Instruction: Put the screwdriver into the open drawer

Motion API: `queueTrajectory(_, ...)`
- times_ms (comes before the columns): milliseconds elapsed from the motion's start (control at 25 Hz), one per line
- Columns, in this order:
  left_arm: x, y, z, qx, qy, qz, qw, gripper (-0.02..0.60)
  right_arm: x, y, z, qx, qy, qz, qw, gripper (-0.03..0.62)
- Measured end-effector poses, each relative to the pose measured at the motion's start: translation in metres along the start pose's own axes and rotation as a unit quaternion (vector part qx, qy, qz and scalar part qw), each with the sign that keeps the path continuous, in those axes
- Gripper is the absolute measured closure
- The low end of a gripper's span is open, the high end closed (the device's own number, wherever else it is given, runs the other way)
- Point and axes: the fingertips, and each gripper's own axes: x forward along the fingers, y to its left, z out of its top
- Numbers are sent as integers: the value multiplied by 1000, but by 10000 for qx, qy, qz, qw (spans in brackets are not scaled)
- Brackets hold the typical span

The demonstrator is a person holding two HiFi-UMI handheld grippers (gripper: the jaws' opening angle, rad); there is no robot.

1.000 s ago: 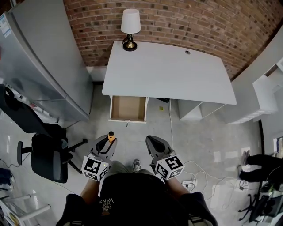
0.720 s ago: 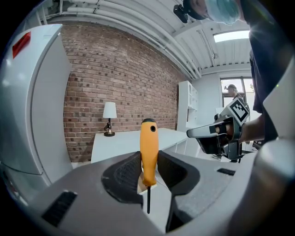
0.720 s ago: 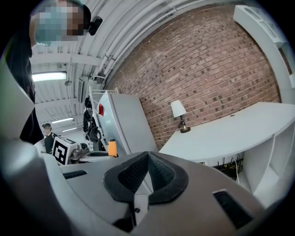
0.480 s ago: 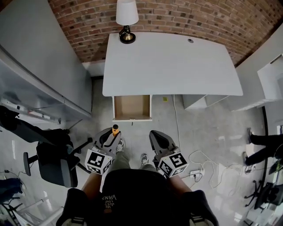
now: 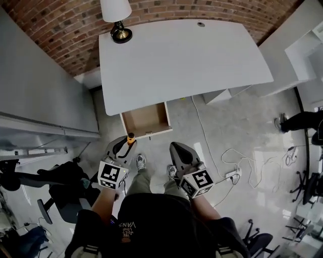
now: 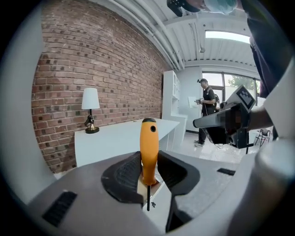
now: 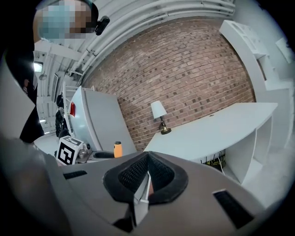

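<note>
Screwdriver [image 6: 149, 145] clamped by orange handle in left gripper [image 6: 148, 171]; right gripper [image 7: 147, 168] jaws together, empty.

One desk [image 5: 186, 60] fills the upper middle of the head view, with one open drawer [image 5: 146, 121] under its near edge and one lamp [image 5: 117, 15] at its upper left corner. There is one screwdriver [image 5: 130, 137], orange-handled. Two grippers show, the left gripper [image 5: 125, 143] and the right gripper [image 5: 176, 150], each carrying one marker cube [image 5: 112, 175] (two cubes in all). Two shoes [image 5: 141, 161] stand between them. One black office chair [image 5: 65, 194] sits at lower left, and one power strip [image 5: 232, 174] lies right of centre.
</note>
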Motion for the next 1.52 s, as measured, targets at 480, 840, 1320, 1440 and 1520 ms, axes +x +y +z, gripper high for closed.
queueTrajectory(480, 90, 11, -60, 532, 691, -705, 9937, 471, 18, -53, -41, 409, -6, -780, 9961, 595)
queueTrajectory(840, 152, 16, -113, 735, 1062, -849, 9880, 472, 21, -82, -76, 695, -2, -1092, 9916, 595)
queueTrajectory(1320, 208, 26, -190, 915, 1813, -914, 9749, 472, 21, -114, -116, 957, -63, -1344, 9863, 594)
queueTrajectory(1440, 224, 33, -205, 1006, 2051, -948, 9689, 472, 21, -121, -129, 1032, 3, -1378, 9851, 595)
queueTrajectory(1520, 234, 35, -214, 1068, 2212, -990, 9643, 472, 19, -125, -137, 1103, 33, -1419, 9837, 595)
